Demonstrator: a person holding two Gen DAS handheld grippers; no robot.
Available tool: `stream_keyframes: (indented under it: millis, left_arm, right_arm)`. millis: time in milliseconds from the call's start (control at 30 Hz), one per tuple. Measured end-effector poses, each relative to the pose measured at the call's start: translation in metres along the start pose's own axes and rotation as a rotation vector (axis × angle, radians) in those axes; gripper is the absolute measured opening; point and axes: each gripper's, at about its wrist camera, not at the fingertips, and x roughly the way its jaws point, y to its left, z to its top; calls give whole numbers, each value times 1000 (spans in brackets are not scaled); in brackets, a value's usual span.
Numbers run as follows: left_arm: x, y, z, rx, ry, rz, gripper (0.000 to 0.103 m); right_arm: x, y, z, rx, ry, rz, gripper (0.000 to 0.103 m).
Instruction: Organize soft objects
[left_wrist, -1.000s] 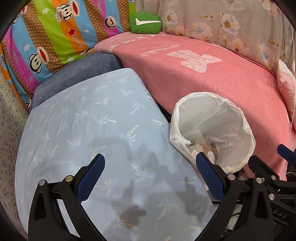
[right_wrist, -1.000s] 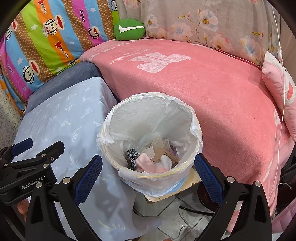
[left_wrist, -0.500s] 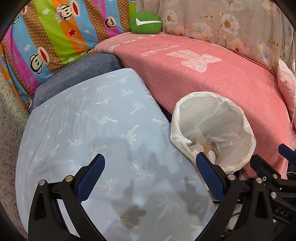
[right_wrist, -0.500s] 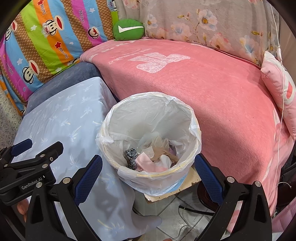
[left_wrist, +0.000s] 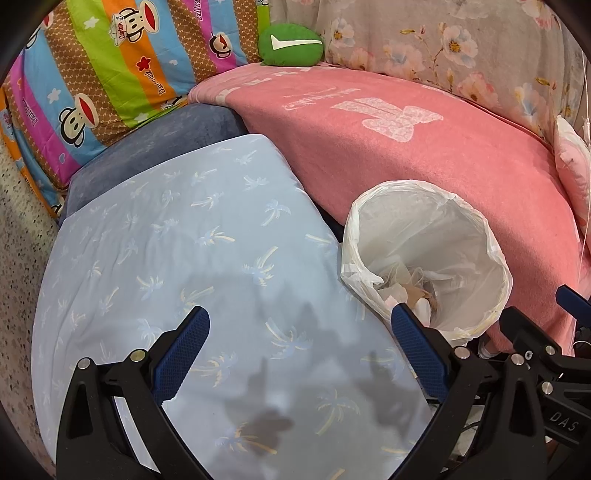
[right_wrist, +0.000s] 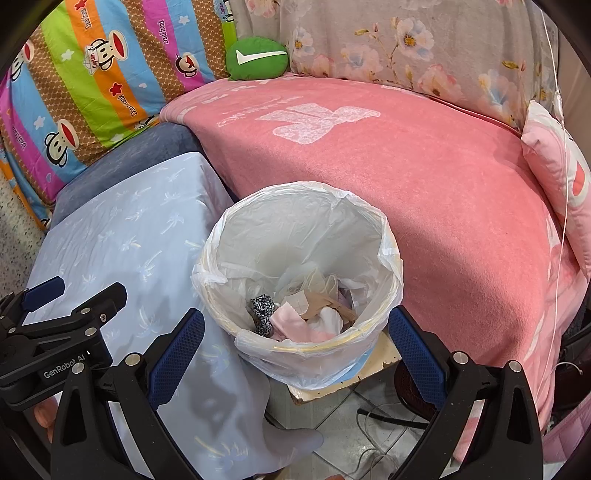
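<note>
Both our grippers, left gripper (left_wrist: 297, 347) and right gripper (right_wrist: 295, 345), hover empty, jaws spread; between picks, we next need the far green cushion (right_wrist: 257, 57), beyond the bin (right_wrist: 380, 236).

Bed: pink terry blanket (right_wrist: 424, 177) with white motif covering it.
On bed, far corner: green round plush cushion (right_wrist: 257, 58).
On bed, right edge: pale pink pillow (right_wrist: 557, 173).
Surface: pale blue palm-print cloth (left_wrist: 177, 266), bare.
Floor: bag-lined bin (right_wrist: 295, 236).

Left gripper (left_wrist: 299, 347) above light blue cloth (left_wrist: 184, 258), jaws spread wide, empty. Right gripper (right_wrist: 295, 350) beside it, likewise.
</note>
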Motion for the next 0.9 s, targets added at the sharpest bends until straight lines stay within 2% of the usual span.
stream_keyframes:
  millis: [900]
  left_arm:
    - [1,-2,-1,6,3,3,95]
  right_arm:
    - [0,-1,1,1,0,1,97]
